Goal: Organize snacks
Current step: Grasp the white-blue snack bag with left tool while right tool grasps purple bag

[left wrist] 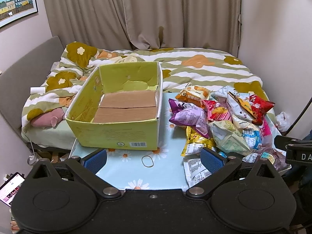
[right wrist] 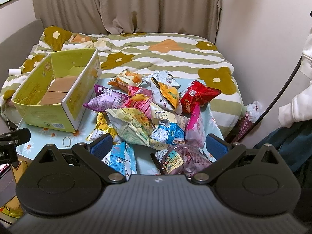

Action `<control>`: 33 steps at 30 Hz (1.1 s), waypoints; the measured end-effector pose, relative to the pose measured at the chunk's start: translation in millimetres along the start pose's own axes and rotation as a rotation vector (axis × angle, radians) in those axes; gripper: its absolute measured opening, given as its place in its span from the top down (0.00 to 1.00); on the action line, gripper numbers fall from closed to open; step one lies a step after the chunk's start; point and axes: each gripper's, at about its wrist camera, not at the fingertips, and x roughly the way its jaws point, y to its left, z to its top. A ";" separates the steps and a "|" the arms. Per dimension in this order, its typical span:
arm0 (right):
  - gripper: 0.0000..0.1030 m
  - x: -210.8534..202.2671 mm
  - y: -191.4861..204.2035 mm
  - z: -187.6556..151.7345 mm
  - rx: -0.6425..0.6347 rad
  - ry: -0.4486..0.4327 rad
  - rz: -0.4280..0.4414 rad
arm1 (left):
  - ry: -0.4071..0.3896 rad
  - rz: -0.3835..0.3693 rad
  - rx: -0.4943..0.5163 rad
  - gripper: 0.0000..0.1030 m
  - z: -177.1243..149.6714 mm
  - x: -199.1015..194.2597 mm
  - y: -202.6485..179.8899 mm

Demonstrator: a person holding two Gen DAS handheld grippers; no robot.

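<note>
At the counter's (left wrist: 175, 173) left edge a green cardboard box (left wrist: 117, 134) stands open-topped, nothing inside it but its brown bottom flaps, its far side overhanging toward the bed (left wrist: 195, 66). A bare strip of counter with a rubber band (left wrist: 147, 160) lies between the box and the snack packets (right wrist: 148, 113) heaped on the right half. The left gripper (left wrist: 154, 157) hovers level at the near edge, spread wide and holding nothing; the right gripper (right wrist: 159, 146), equally wide and unladen, straddles the heap's nearest packets.
</note>
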 end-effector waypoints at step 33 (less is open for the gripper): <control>0.00 105.0 -93.8 -25.8 0.100 0.192 0.096 | 0.309 -0.222 -0.022 0.00 -13.1 128.7 -82.4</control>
